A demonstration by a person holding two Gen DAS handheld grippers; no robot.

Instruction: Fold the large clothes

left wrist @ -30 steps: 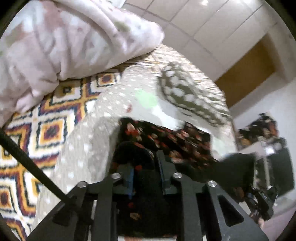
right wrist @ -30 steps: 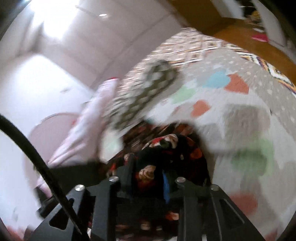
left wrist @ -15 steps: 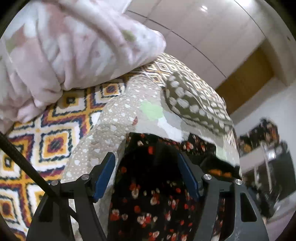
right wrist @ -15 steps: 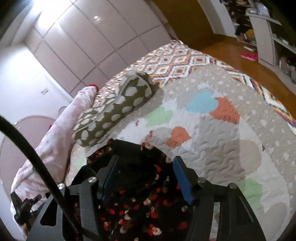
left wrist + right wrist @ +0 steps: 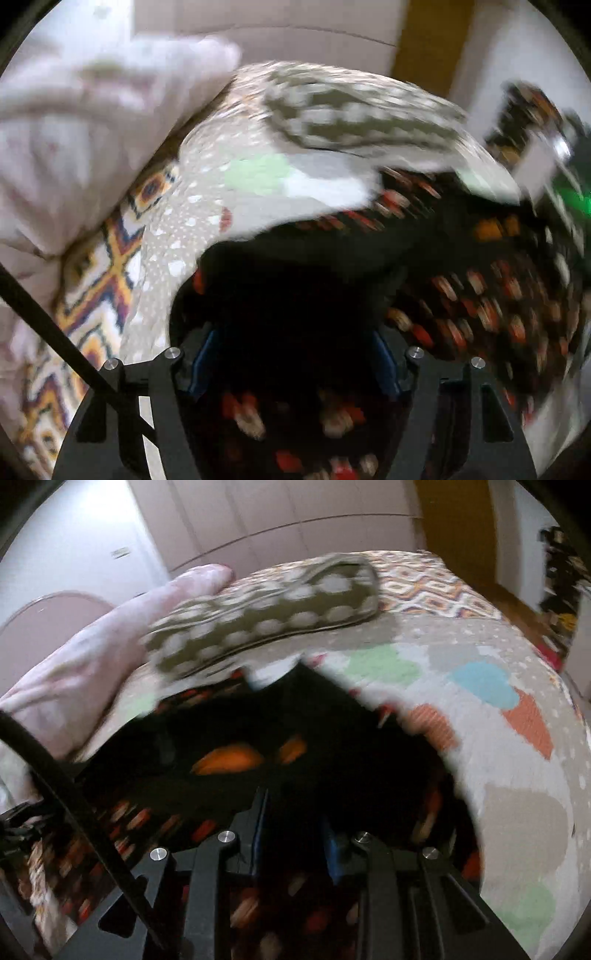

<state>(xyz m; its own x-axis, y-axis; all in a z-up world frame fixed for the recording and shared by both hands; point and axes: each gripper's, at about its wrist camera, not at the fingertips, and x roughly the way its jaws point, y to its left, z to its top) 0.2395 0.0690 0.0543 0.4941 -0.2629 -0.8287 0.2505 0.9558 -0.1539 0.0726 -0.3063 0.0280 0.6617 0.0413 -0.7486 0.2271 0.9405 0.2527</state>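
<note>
Left wrist view: the left gripper (image 5: pixel 293 354) has its blue-padded fingers (image 5: pixel 201 363) standing wide apart, with the black floral garment (image 5: pixel 476 295) filling the gap between them. The cloth lies over and between the fingers, but the pads are not pressed onto it. The garment, black with small red and cream flowers, spreads from the bottom of the frame up and to the right across the bed, and much of it is blurred. It lies on a grey quilt (image 5: pixel 207 177) dotted white with pastel patches. Just beyond the garment's far edge sits an olive pillow with pale spots (image 5: pixel 354 118). To the left, a pale pink blanket (image 5: pixel 74 140) is heaped on a bedspread with orange and blue diamonds (image 5: pixel 107 280). A black cable (image 5: pixel 51 332) crosses the lower left.

Right wrist view: the right gripper (image 5: pixel 293 830) shows its blue-padded fingers (image 5: pixel 260 823) much closer together than the left pair, with dark cloth of the black floral garment (image 5: pixel 129 823) between them. Blur and shadow keep me from telling whether the pads are clamped on it. The garment covers the lower middle and left of the frame, and a raised dark fold reaches up toward the olive pillow with pale spots (image 5: pixel 266 616). The grey quilt (image 5: pixel 517 775) shows its coloured patches on the right. The pale pink blanket (image 5: pixel 85 657) lies left of the pillow, touching it.
</note>
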